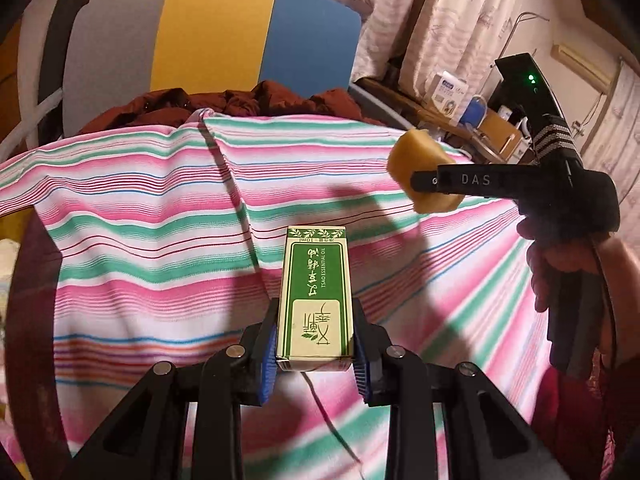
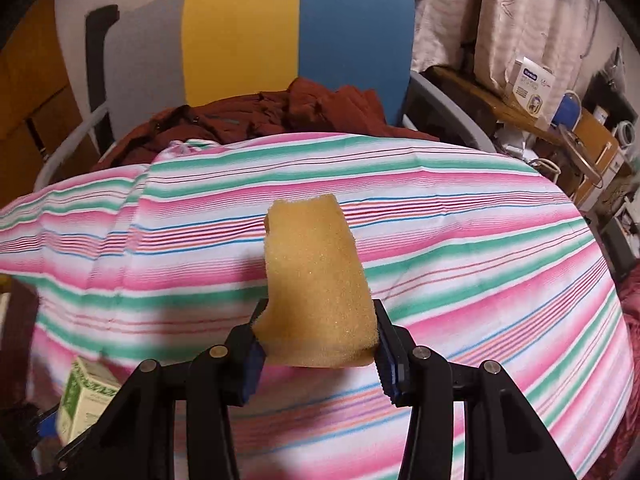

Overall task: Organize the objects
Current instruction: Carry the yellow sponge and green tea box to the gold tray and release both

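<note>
Striped cloth [image 1: 140,208] on the worktop lies below both tongs. Right tongs [image 2: 318,354] clench a yellow sponge [image 2: 316,276]; left tongs [image 1: 316,354] clench an essential-oil box [image 1: 316,292]. Carry step; next needs drop spots.

Yellow sponge [image 2: 316,280] clamped in jaws, above striped cloth [image 2: 480,248], green box [image 2: 84,400] lower left
</note>
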